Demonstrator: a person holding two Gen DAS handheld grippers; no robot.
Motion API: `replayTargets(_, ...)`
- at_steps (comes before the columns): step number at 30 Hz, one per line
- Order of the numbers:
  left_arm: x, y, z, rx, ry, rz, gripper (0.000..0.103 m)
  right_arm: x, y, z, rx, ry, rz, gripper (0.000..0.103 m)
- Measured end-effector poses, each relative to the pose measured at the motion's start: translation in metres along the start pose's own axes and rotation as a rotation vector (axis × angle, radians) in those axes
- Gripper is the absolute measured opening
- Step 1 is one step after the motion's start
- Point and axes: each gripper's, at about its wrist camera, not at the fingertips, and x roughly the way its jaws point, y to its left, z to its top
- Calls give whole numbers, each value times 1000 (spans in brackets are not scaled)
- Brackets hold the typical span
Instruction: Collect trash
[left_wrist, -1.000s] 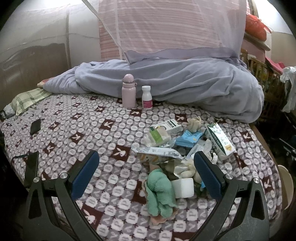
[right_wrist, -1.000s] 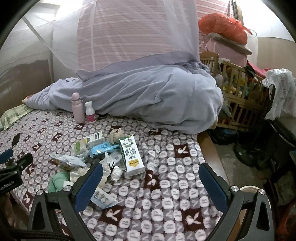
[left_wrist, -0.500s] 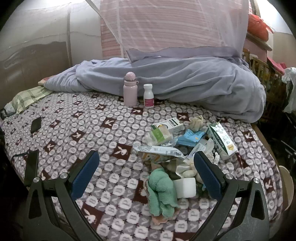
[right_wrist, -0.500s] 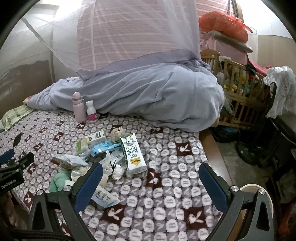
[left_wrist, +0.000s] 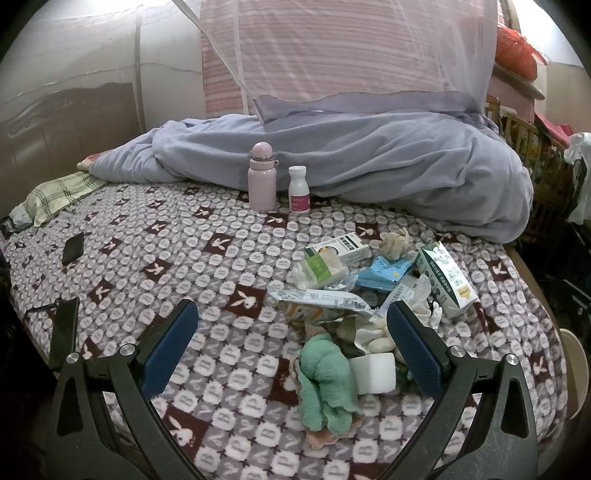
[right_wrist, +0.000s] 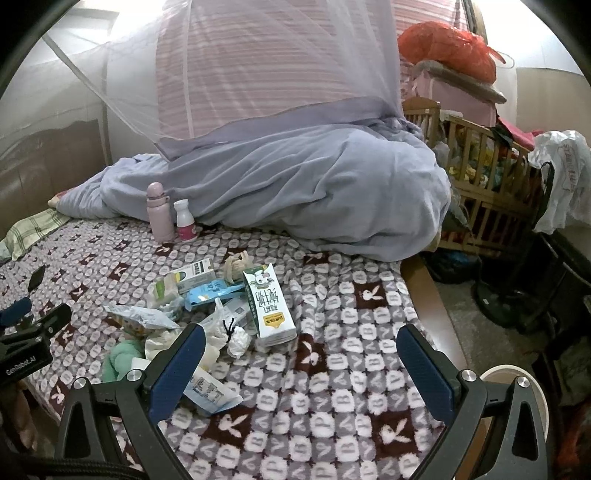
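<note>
A pile of trash lies on the patterned bed cover (left_wrist: 184, 258): a milk carton (left_wrist: 445, 278) (right_wrist: 269, 306), a blue wrapper (left_wrist: 384, 271) (right_wrist: 207, 292), a small box (left_wrist: 341, 248) (right_wrist: 194, 275), a long foil wrapper (left_wrist: 317, 297), crumpled tissues (right_wrist: 238, 341), a white cube (left_wrist: 373, 373) and a green cloth (left_wrist: 327, 384) (right_wrist: 118, 360). My left gripper (left_wrist: 291, 345) is open and empty, hovering just short of the pile. My right gripper (right_wrist: 301, 363) is open and empty, right of the pile above bare cover.
A pink flask (left_wrist: 261, 177) and a white pill bottle (left_wrist: 298, 189) stand by a heaped lavender quilt (left_wrist: 388, 166). A phone (left_wrist: 72, 248) lies at left. A wooden crib (right_wrist: 480, 177) and a fan base (right_wrist: 513, 291) stand right of the bed. A mosquito net hangs above.
Both grippers have drifted slightly, so the pile sits a little lower and nearer in both views. Both stay open. Nothing on the bed has moved.
</note>
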Motion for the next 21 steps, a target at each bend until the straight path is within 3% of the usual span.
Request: replayTargets(21, 5, 7, -4, -6, 11, 12, 102, 4, 5, -6, 5, 21, 49, 102)
